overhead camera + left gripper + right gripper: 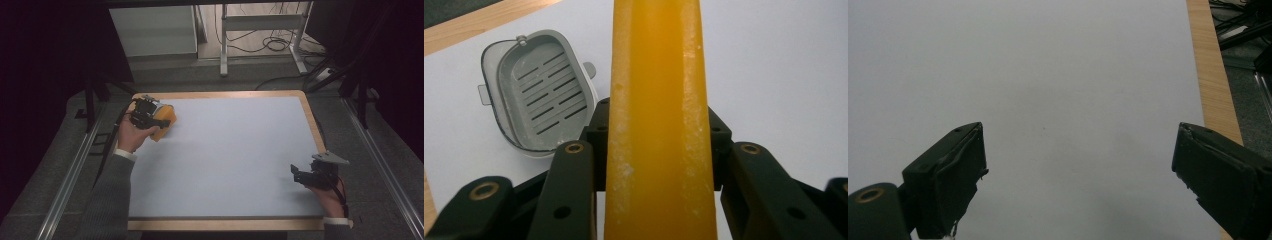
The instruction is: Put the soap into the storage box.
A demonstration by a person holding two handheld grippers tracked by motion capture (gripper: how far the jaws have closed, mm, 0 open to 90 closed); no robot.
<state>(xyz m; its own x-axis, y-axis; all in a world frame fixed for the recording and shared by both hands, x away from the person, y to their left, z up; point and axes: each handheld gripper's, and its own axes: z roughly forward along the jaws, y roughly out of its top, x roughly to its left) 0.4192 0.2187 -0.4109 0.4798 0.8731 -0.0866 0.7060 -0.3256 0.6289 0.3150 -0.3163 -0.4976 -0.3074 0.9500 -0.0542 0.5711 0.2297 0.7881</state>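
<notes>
At the bottom right of the high view my right gripper (306, 176) rests low on the pale surface (235, 160), near its wooden edge. In its own view my fingers (948, 175) stand wide apart with nothing between them, just bare sheet ahead.

Further up, at the upper left of the high view, my left gripper (142, 114) is clamped on an orange bar of soap (163, 121). In the left gripper view the soap (658, 125) fills the middle of the frame, pinched on its two broad faces, narrow edge toward the camera. Its long axis runs straight from the bottom of the frame to the top, pointing away along my fingers.

Beyond it, in the upper left of that view, lies a grey soap dish (536, 90) with a slotted floor, open side up, its long axis slanting from lower left to upper right.

I judge the soap belongs in that dish. To do it well I should turn my wrist until the bar lines up with the dish's length, lower it flat onto the slots, and only then ease my grip.
</notes>
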